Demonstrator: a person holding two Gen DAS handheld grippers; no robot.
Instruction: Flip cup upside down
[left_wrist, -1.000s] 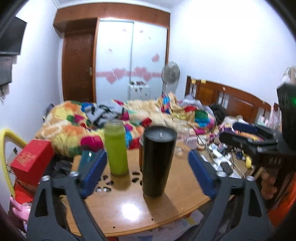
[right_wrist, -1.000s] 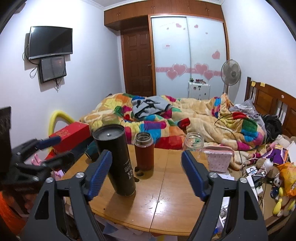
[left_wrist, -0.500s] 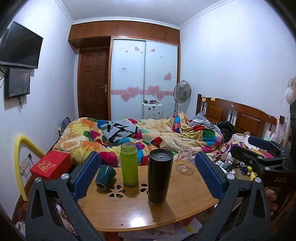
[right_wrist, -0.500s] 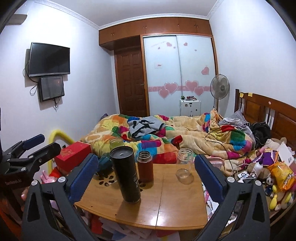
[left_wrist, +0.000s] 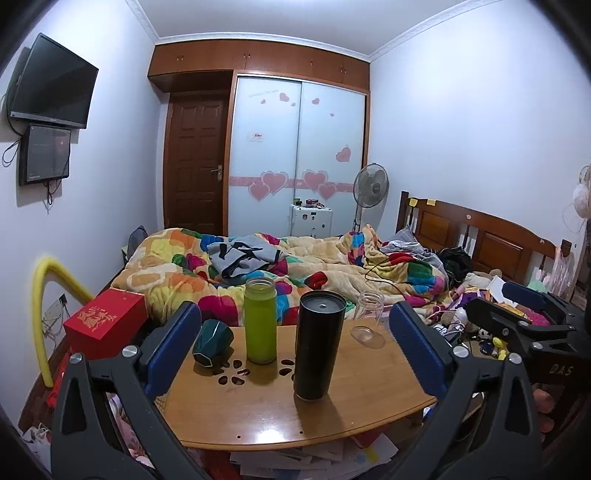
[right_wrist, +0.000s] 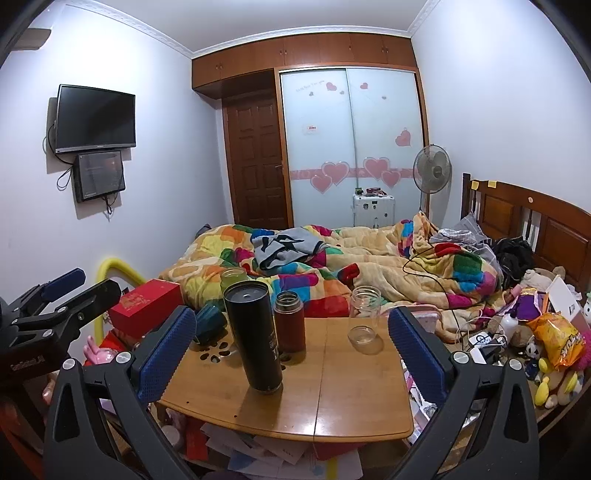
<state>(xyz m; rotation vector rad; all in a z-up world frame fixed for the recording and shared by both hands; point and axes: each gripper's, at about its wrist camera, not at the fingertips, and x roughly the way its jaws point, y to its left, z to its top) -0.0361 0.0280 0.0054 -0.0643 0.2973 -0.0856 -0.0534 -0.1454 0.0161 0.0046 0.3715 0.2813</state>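
Observation:
A tall black cup (left_wrist: 318, 345) stands on the wooden table (left_wrist: 258, 417), its flat end up; it also shows in the right wrist view (right_wrist: 256, 339). My left gripper (left_wrist: 295, 354) is open and empty, held back from the table's near edge, with the cup between its blue pads (left_wrist: 173, 347) in the view. My right gripper (right_wrist: 291, 354) is open and empty, also back from the table (right_wrist: 351, 406), with the cup left of centre. The left gripper shows at the right wrist view's left edge (right_wrist: 55, 299), the right gripper at the left wrist view's right edge (left_wrist: 524, 314).
On the table stand a green bottle (left_wrist: 260, 319), a brown bottle (right_wrist: 290, 321), a clear glass jar (right_wrist: 364, 319) and a tipped dark green cup (left_wrist: 212, 341). A red box (left_wrist: 105, 323) sits left. A bed with a colourful quilt (left_wrist: 295, 269) lies behind. Papers (right_wrist: 258, 454) lie under the table.
Both grippers have pulled back and up from the table, so the black cup and bottles look smaller and farther. The cup stands where it was.

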